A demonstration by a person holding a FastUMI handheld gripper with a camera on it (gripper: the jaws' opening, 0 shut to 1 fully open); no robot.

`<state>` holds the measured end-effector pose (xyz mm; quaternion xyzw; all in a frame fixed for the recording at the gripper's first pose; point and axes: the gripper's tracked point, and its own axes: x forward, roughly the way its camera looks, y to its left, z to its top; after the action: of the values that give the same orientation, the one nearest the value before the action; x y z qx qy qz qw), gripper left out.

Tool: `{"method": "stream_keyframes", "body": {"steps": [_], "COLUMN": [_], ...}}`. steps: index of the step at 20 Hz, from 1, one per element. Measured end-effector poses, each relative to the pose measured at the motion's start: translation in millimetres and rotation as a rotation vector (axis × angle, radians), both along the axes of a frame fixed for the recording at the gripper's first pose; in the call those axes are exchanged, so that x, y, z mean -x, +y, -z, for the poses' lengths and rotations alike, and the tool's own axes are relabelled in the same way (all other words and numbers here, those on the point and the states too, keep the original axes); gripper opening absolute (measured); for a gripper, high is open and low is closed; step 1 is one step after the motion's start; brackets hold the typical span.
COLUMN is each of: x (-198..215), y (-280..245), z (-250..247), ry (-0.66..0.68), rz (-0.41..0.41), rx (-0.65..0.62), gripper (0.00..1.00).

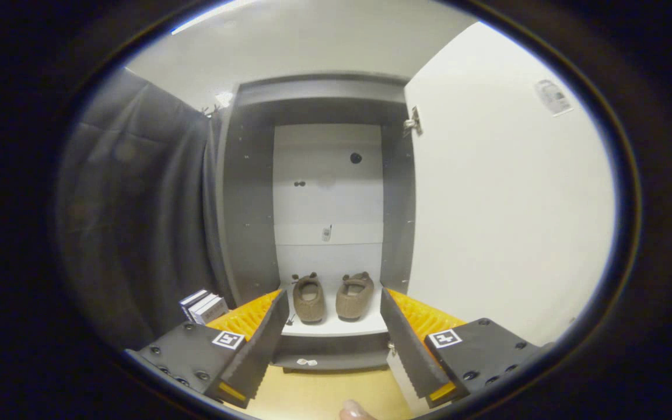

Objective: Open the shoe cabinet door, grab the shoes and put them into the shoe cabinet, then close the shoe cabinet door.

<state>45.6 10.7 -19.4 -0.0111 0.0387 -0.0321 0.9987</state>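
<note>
Beyond open gripper (331, 326), two shoes (331, 296)

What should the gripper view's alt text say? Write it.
A pair of brown shoes sits side by side on the bottom shelf of the shoe cabinet, whose white door stands open. The claw is open, holding nothing, its fingers short of the shelf.

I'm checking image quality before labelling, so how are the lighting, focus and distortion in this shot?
Gripper view: strong fisheye bending, the open cabinet door bulging outward; even, soft light with the door bright but not blown out; the cabinet's side walls shadowed; the shoes on its bottom shelf fairly sharp, slightly soft; the open gripper with its jaws apart, holding nothing.
</note>
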Motion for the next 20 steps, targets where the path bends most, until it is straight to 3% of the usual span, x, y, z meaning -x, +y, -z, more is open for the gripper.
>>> {"method": "stream_keyframes", "body": {"steps": [5, 13, 17, 20], "x": [88.9, 194.8, 220.8, 218.4], "y": [-9.5, -87.4, -152.3, -213.6], "z": [-16.4, -20.4, -20.8, -26.5], "ry": [-0.067, -0.086, -0.088, -0.093], "rz": [0.034, 0.301, 0.375, 0.372], "rx": [-0.018, -0.025, -0.031, -0.011], "gripper": [0.98, 0.98, 0.97, 0.97]}}
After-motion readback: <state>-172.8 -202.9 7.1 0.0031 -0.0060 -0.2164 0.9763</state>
